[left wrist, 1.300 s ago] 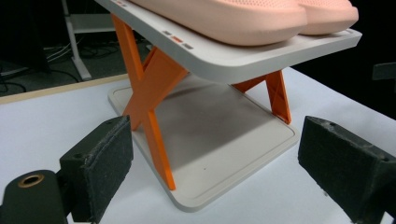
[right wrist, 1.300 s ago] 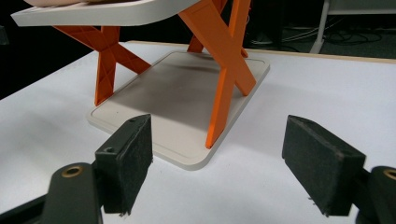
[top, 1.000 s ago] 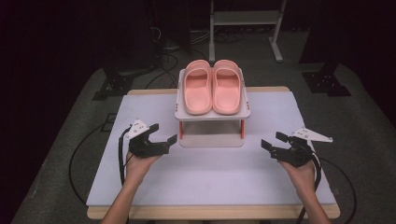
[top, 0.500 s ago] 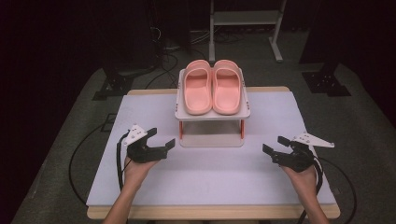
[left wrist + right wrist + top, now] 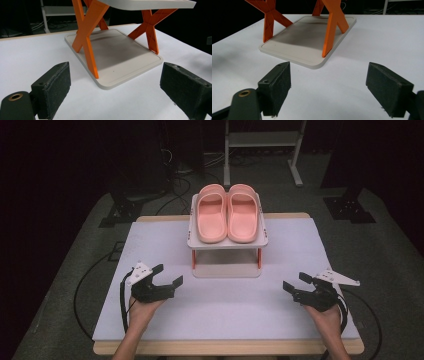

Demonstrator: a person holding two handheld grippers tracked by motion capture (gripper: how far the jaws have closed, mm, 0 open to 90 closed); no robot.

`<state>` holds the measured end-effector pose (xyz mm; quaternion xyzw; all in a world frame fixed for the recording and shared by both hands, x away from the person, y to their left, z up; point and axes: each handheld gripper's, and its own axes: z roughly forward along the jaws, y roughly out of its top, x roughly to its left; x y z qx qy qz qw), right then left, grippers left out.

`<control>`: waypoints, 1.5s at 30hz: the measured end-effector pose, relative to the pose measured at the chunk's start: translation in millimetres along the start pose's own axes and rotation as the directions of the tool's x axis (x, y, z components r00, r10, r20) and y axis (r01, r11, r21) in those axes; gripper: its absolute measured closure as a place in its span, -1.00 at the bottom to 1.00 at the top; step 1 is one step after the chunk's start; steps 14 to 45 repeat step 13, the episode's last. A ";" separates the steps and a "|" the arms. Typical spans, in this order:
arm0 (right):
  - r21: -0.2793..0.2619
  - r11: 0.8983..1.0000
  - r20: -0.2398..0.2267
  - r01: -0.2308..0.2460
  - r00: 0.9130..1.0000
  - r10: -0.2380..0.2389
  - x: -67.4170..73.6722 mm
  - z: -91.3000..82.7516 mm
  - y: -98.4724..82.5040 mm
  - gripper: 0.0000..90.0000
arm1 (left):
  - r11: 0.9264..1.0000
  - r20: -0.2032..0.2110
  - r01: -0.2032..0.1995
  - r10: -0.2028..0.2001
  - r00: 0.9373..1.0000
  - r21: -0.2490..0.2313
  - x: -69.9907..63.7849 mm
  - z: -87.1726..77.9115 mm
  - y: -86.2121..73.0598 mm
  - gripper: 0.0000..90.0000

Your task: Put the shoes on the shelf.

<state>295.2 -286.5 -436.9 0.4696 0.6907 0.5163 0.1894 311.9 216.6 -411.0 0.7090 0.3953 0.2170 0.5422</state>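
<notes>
Both tools have drawn slightly back toward the person. Left tool (image 5: 167,276) and right tool (image 5: 295,282) hover over the tabletop (image 5: 225,305), jaws spread wide, empty. Pink slippers (image 5: 227,212) sit on the rack (image 5: 227,242) top shelf, untouched; approach pending.

Rack cropped in both gripper views; forearms cut off.

Top shelf (image 5: 150,3) runs off the upper edge of the left gripper view. Orange legs (image 5: 332,22) lose their tops in the right gripper view. Both forearms (image 5: 132,345) leave the high view's bottom edge.
</notes>
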 end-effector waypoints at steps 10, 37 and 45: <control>-0.011 0.999 0.010 0.031 0.999 -0.031 6.3 -10.1 -16.3 -0.57 | 1.000 -0.016 0.006 -0.006 1.000 -0.008 -3.3 -10.7 -16.9 -0.80; -0.031 0.999 0.004 0.038 0.999 -0.038 11.2 -14.0 -29.2 -0.58 | 1.000 -0.018 0.008 -0.009 1.000 -0.017 -8.5 -12.0 -25.0 -0.80; -0.031 0.999 0.004 0.038 0.999 -0.038 11.2 -14.0 -29.2 -0.58 | 1.000 -0.018 0.008 -0.009 1.000 -0.017 -8.5 -12.0 -25.0 -0.80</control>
